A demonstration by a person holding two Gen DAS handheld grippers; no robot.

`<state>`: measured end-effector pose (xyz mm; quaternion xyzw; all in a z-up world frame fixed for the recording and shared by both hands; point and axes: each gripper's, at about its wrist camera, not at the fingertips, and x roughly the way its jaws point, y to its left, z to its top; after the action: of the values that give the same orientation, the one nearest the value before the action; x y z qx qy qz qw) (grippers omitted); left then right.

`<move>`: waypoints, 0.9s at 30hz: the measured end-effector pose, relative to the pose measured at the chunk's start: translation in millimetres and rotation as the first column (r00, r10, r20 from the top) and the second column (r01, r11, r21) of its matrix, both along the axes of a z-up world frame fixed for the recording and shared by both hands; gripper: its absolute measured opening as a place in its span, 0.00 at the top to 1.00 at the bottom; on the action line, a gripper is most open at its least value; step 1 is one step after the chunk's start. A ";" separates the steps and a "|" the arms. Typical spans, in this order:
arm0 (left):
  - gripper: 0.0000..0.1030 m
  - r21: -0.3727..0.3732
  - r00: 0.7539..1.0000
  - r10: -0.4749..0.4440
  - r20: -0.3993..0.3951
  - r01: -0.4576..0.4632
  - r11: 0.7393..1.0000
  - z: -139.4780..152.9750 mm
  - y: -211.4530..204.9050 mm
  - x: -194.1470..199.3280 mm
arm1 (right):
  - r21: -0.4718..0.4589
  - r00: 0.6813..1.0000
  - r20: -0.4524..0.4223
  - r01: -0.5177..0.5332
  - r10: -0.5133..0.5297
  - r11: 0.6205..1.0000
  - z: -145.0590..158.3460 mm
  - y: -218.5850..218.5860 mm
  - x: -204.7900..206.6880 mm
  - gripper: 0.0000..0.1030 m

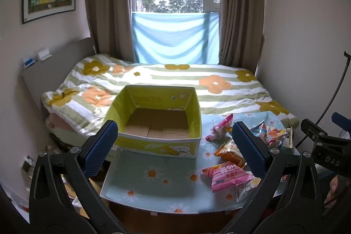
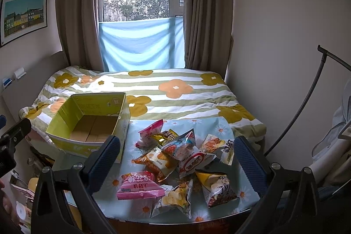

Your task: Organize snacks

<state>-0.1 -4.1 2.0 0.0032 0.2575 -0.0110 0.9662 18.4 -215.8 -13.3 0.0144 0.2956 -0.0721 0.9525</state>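
Note:
An empty yellow-green cardboard box [image 1: 153, 139] [image 2: 65, 142] stands at the left of a small table. Several snack packets lie in a loose pile to its right, among them a pink packet [image 2: 140, 186] [image 1: 228, 175], an orange packet [image 2: 156, 160] [image 1: 228, 152] and a yellow-and-black packet [image 2: 219, 188]. My left gripper [image 1: 175, 146] is open above the table's near edge, facing the box, holding nothing. Open as well, my right gripper [image 2: 177, 157] hovers above the pile with nothing between its fingers.
The table has a light blue daisy-print cloth [image 1: 153, 177] [image 2: 243, 194]. Behind it is a bed with a striped flower quilt [image 2: 175, 89], then curtains and a window. A black curved stand [image 2: 307, 102] rises at the right. Clutter lies on the floor at the left.

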 end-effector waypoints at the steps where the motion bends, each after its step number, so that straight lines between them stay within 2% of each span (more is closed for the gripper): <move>1: 0.00 0.001 1.000 -0.001 0.000 0.001 1.000 0.0 -0.1 -0.1 | 0.000 1.000 -0.001 0.001 -0.001 1.000 0.0 0.0 0.0 0.00; 27: 0.00 0.000 1.000 -0.002 -0.018 0.002 1.000 -2.5 -0.9 5.2 | 0.001 1.000 -0.003 -0.002 0.002 1.000 -0.8 2.1 -1.0 0.00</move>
<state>5.1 -4.9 -0.5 0.0035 0.2663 -0.0120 0.9638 17.4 -213.7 -14.0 0.0147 0.2969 -0.0711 0.9521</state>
